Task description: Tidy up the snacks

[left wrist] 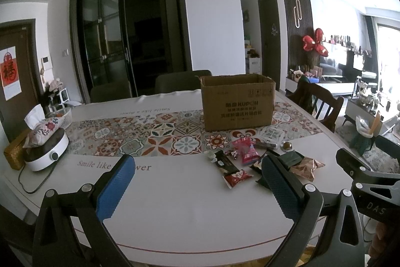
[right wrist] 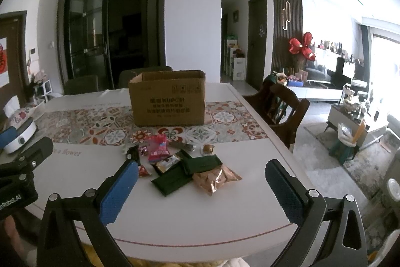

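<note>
An open brown cardboard box (left wrist: pixel 237 103) (right wrist: pixel 168 99) stands on the patterned runner at the far side of the table. In front of it lies a loose pile of snacks: a pink packet (left wrist: pixel 246 150) (right wrist: pixel 158 148), dark green packets (right wrist: pixel 185 172) (left wrist: pixel 292 158), a shiny bronze bag (right wrist: pixel 216 178) (left wrist: pixel 306 167), a red packet (left wrist: pixel 237 177), a long black bar (left wrist: pixel 225 163) and a round gold sweet (right wrist: pixel 208 148) (left wrist: pixel 287 146). My left gripper (left wrist: pixel 195 185) is open, hovering left of and nearer than the pile. My right gripper (right wrist: pixel 202 192) is open, just short of the bronze bag.
A white appliance (left wrist: pixel 47 152) with a floral tissue pouch (left wrist: pixel 41 128) on top sits at the table's left edge, a white basket (left wrist: pixel 63 115) behind it. Chairs (left wrist: pixel 182 80) stand behind the table and a wooden one (right wrist: pixel 282 104) at its right side.
</note>
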